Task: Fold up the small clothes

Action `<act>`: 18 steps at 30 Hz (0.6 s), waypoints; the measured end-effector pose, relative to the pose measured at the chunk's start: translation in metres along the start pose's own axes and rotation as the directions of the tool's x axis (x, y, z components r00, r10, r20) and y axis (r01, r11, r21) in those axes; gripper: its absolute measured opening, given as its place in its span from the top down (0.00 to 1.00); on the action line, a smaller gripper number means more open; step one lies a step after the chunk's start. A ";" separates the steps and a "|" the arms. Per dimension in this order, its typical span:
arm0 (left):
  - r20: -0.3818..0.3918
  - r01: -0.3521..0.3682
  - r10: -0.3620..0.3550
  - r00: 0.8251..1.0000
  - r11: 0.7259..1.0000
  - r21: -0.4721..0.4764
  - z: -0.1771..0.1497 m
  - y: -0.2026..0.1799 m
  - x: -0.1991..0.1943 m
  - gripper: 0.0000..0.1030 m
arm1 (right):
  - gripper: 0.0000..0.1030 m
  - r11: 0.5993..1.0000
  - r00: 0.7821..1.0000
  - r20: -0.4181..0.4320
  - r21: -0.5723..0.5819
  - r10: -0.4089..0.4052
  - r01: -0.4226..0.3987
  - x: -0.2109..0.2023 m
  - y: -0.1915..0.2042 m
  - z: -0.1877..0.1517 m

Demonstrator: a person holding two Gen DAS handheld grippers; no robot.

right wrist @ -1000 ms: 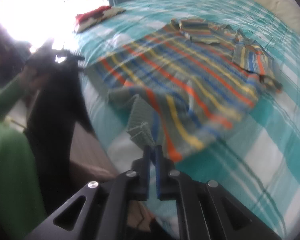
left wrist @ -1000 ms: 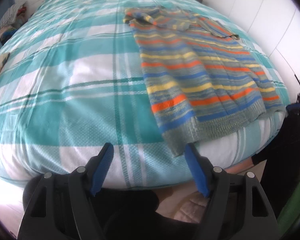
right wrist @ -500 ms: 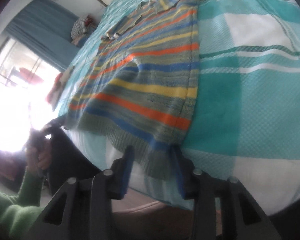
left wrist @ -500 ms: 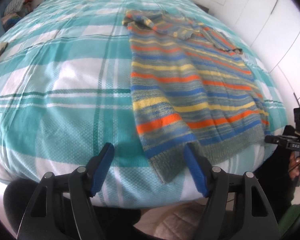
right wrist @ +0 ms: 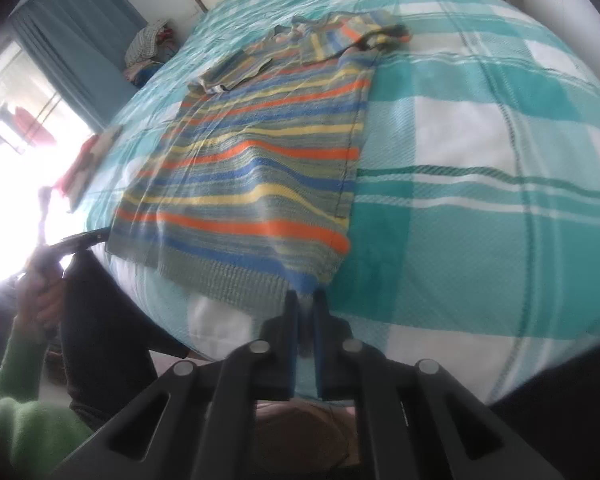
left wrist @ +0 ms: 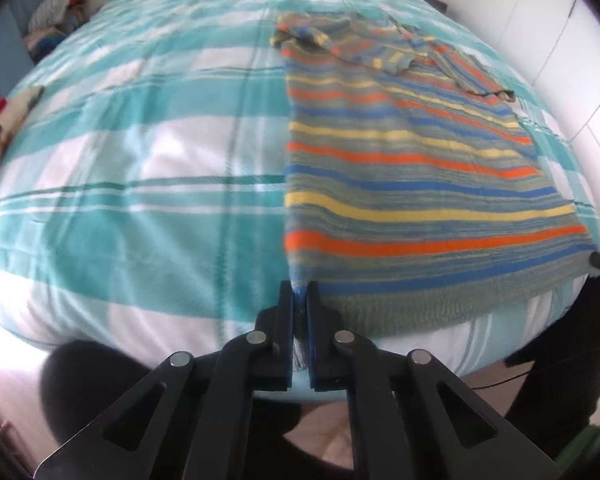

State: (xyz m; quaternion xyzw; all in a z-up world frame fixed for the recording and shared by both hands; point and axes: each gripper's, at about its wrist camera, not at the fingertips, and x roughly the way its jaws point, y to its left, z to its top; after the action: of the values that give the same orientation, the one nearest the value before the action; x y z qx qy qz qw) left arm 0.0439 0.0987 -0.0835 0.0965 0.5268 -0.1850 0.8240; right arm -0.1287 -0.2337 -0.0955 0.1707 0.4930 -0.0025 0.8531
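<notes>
- The striped sweater (left wrist: pixel 412 184) lies flat on the bed (left wrist: pixel 140 200) over a teal checked cover, its ribbed hem along the near edge of the mattress and its sleeves folded across the chest at the far end.
- In the left wrist view the left hand-held gripper (left wrist: pixel 299 300) is clamped shut on the hem's left corner; knit shows between the blue pads, and the body of the sweater spreads away toward 1 o'clock.
- In the right wrist view the right hand-held gripper (right wrist: pixel 306 300) is likewise closed, with the hem's right corner pinched between its pads; the sweater runs off toward 11 o'clock.
- The person's hand (right wrist: pixel 40 292) in a green sleeve (right wrist: pixel 16 400) shows at 8 o'clock of the right view, holding the other tool.
- Risk, as I judge it: each grip takes only the tip of a corner, so loose knit could slip out once the hem is lifted and carried toward the collar.
- If only the top layer is caught, the back of the sweater would stay behind and the fold would come out crooked.
- Uneven lifting by the two hands could skew the stripes or drag the folded sleeves out of place.
</notes>
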 end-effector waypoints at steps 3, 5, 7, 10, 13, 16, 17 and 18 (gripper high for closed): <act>-0.004 -0.019 0.019 1.000 1.000 0.018 -0.006 0.006 -0.008 0.97 | 0.94 0.999 0.999 0.008 0.006 -0.033 0.033 -0.020 -0.001 0.005; -0.018 -0.063 0.064 0.998 0.997 0.051 -0.011 -0.003 0.004 0.97 | 0.94 0.998 0.998 -0.023 0.000 -0.055 0.055 -0.007 -0.001 0.004; -0.052 -0.090 0.093 0.994 0.994 0.054 -0.017 -0.010 0.023 0.97 | 0.94 0.996 0.992 -0.089 -0.002 -0.090 0.090 0.023 -0.005 -0.006; -0.043 -0.127 0.130 0.991 0.990 0.053 -0.025 -0.014 0.034 0.97 | 0.95 0.993 0.986 -0.123 0.029 -0.112 0.117 0.052 -0.016 -0.022; -0.043 -0.123 0.125 0.991 0.992 0.031 -0.022 -0.011 0.040 0.97 | 0.95 0.991 0.990 -0.100 0.075 -0.104 0.112 0.052 -0.020 -0.021; -0.035 -0.126 0.127 0.991 0.992 0.018 -0.021 -0.011 0.043 0.94 | 0.94 0.990 0.988 -0.093 0.053 -0.123 0.129 0.055 -0.018 -0.022; -0.027 -0.132 0.132 0.991 0.991 0.021 -0.021 -0.012 0.041 0.92 | 0.94 0.990 0.987 -0.094 0.032 -0.134 0.137 0.054 -0.015 -0.021; -0.020 -0.140 0.141 0.990 0.990 0.025 -0.022 -0.013 0.038 0.89 | 0.89 0.991 0.986 -0.097 0.014 -0.135 0.137 0.053 -0.013 -0.020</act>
State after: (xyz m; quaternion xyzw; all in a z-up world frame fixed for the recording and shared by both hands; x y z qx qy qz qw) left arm 0.0349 0.0873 -0.1262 0.1452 0.5255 -0.1318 0.8279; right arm -0.1209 -0.2316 -0.1534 0.1453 0.5439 -0.0574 0.8244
